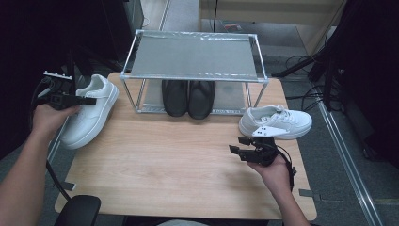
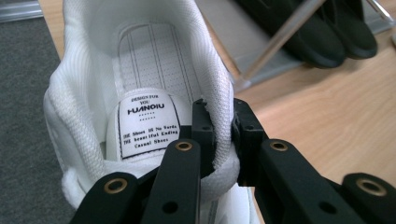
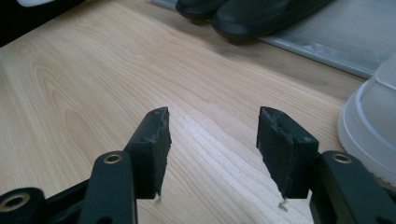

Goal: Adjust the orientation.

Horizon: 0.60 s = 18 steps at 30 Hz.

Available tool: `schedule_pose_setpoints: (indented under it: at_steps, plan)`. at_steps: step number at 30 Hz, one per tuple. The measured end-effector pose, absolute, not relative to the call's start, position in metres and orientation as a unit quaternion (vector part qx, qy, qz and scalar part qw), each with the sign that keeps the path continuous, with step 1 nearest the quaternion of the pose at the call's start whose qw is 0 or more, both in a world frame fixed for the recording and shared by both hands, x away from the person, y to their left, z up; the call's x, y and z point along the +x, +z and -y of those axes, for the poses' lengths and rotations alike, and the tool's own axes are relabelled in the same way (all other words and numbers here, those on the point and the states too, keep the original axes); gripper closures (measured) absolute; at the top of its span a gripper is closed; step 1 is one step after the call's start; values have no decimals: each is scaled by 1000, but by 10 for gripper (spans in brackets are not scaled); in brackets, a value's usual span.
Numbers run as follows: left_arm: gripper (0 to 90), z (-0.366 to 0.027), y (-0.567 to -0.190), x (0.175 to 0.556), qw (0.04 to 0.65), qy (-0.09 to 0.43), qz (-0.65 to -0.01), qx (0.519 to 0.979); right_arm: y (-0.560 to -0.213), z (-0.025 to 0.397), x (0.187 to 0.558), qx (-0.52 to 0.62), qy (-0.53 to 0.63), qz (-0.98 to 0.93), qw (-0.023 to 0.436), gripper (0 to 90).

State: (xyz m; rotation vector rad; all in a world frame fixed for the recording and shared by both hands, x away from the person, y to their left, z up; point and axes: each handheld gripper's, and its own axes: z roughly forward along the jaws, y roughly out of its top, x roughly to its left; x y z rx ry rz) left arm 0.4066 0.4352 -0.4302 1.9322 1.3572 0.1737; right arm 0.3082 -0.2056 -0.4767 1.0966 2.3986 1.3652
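1. Dark room edges and grey floor surround our light wooden desk (image 1: 179, 165), the biggest thing before us.
2. At twelve o'clock on it stands the metal shoe rack (image 1: 194, 56); its top shelf is bare, and a black pair of shoes (image 1: 188, 97) sits on the bottom shelf.
3. At nine o'clock lies the left white sneaker (image 1: 89, 113), partly over the desk's edge; the right white sneaker (image 1: 275, 121) rests at three o'clock, just beside the rack's foot.
4. We judge the work barely begun: the black pair is shelved, both white sneakers are not yet on the rack, and one is only now gripped.
5. Our left gripper (image 2: 223, 128) has its jaws closed narrowly on the left sneaker's heel collar, one jaw inside and one outside.
6. Our right gripper (image 3: 212, 135) hovers over bare wood at five o'clock, jaws wide and holding nothing, near the right sneaker.
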Motion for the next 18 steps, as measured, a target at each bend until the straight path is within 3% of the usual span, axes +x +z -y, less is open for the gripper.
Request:
schedule_pose_setpoints:
  at_steps: [18]
  plan:
    - [826, -399, -416, 314, 380, 65, -508, 770, -471, 192, 329, 353, 474, -804, 65, 466]
